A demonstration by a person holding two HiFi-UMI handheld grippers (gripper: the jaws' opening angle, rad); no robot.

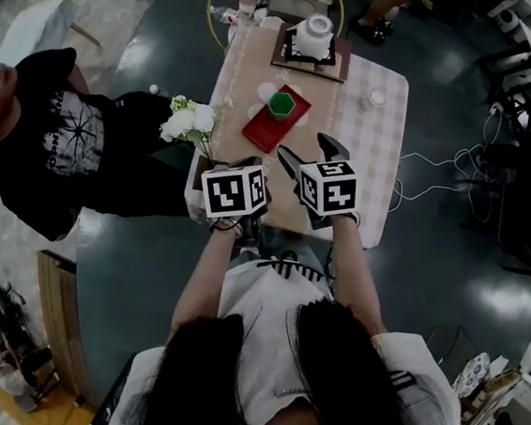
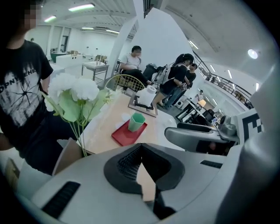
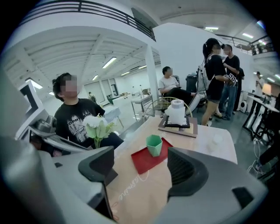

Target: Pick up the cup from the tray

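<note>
Head view looks steeply down on a long surface [image 1: 372,143] covered with a pale beige cloth. A flat red rectangular tray [image 1: 258,132] lies near its middle, turned at an angle to the edges. The green six-sided cup [image 1: 280,104] stands upright on the far end of the tray, and nothing touches it. Farther along the surface, a white lidded pot [image 1: 314,35] sits on a dark square board. A bunch of white flowers with green leaves [image 1: 188,121] stands at the surface's left edge. Beside it, a person in a black printed T-shirt [image 1: 55,152] is off to the left.

Both grippers hover over the near end of the surface, well short of the tray. The left gripper [image 2: 142,153] has its dark pads pressed together with nothing between them, and the tray and cup appear beyond it. The right gripper [image 3: 141,168] has its jaws spread wide and holds nothing. In its own view the cup and tray show in the gap between the jaws, some way ahead.
</note>
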